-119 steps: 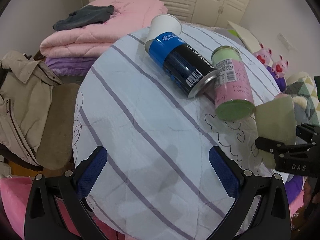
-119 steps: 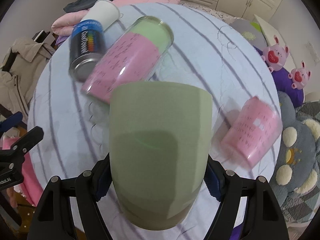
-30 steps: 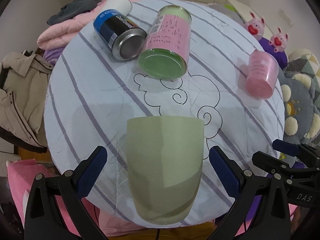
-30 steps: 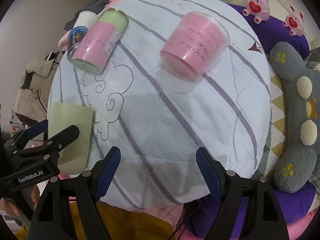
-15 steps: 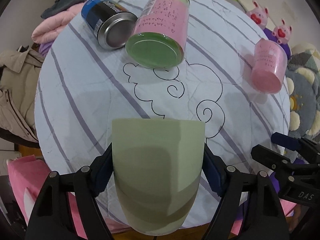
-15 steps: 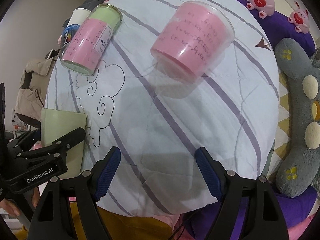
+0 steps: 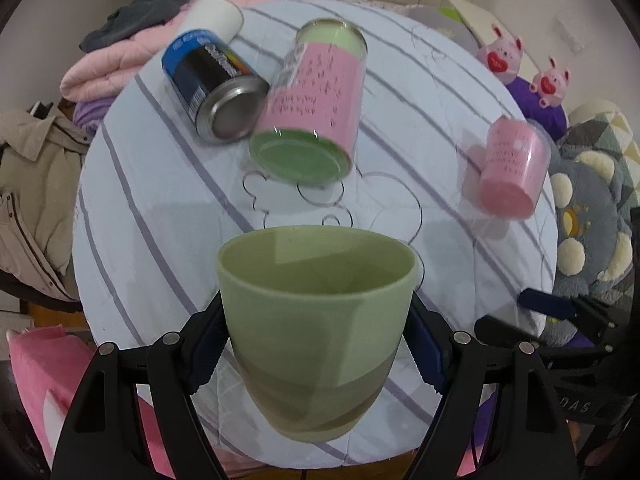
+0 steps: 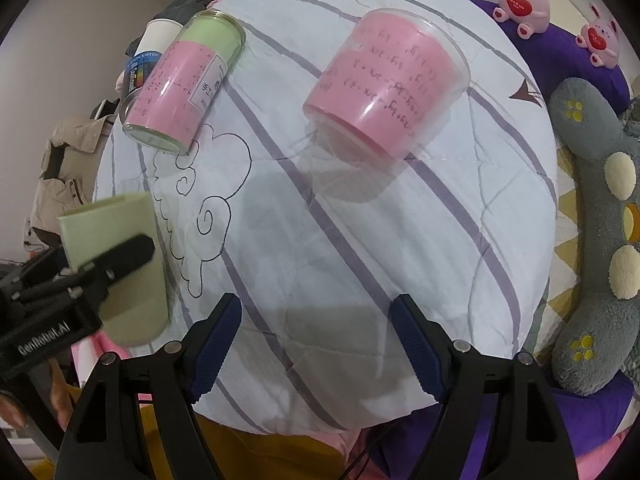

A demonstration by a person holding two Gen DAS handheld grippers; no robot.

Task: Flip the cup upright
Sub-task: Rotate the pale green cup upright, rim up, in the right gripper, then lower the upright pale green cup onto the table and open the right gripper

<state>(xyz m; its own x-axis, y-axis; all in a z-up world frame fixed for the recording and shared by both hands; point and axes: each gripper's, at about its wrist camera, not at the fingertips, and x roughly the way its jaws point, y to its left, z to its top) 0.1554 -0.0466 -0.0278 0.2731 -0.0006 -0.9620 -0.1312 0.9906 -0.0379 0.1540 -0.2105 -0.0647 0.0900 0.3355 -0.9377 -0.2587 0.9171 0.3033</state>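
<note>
Half a second ago the pale green plastic cup showed only its outer wall between the left gripper's fingers; now its open mouth has tipped into the left wrist view, so the inside wall and rim are visible. Its long axis runs from the rounded base near the camera up and away to the rim, mouth facing up and slightly forward. No contents can be seen inside it. The left gripper clamps the cup at mid-height, one blue pad on each side, holding it over the near edge of the round table covered in white cloth with purple stripes. In the right wrist view the same cup sits at the left edge with the left gripper's black finger across it.

The right gripper has its jaws spread wide with nothing between them, above the near part of the table.

Farther back, a clear tumbler with a pink label and green lining lies on its side, its base toward the left camera. Touching it on the left lies a blue and black metal can, also on its side, and behind that a white paper cup. Well apart to the right, a clear cup with a pink insert lies on its side.
</note>
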